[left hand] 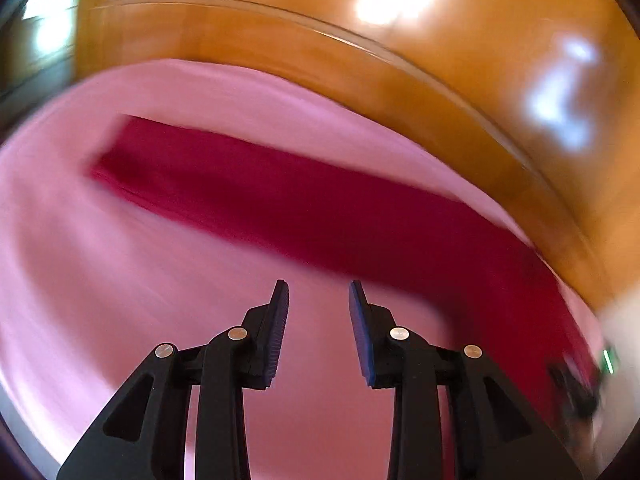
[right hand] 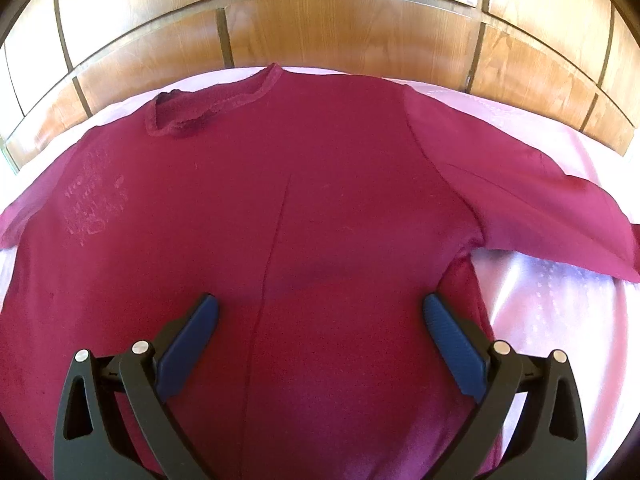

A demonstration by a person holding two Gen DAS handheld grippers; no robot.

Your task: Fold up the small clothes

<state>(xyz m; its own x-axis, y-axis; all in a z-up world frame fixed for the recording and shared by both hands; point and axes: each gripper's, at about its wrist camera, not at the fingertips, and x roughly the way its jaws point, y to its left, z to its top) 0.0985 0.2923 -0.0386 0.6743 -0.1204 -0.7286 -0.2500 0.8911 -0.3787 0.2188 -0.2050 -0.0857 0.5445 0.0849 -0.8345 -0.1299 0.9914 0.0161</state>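
The left gripper (left hand: 319,292) tilts downward over the pink sheet (left hand: 100,280), its jaws parted with nothing between them; its view is motion-blurred, showing the maroon shirt (left hand: 304,208) only as a band crossing from the middle left to the lower right. The right gripper (right hand: 320,308) angles steeply down with its jaws spread wide, empty above the shirt (right hand: 320,200). Only this sharp view shows the collar (right hand: 208,108) at upper left, a sleeve (right hand: 540,208) spread right, and the wood-panelled wall (right hand: 340,28).
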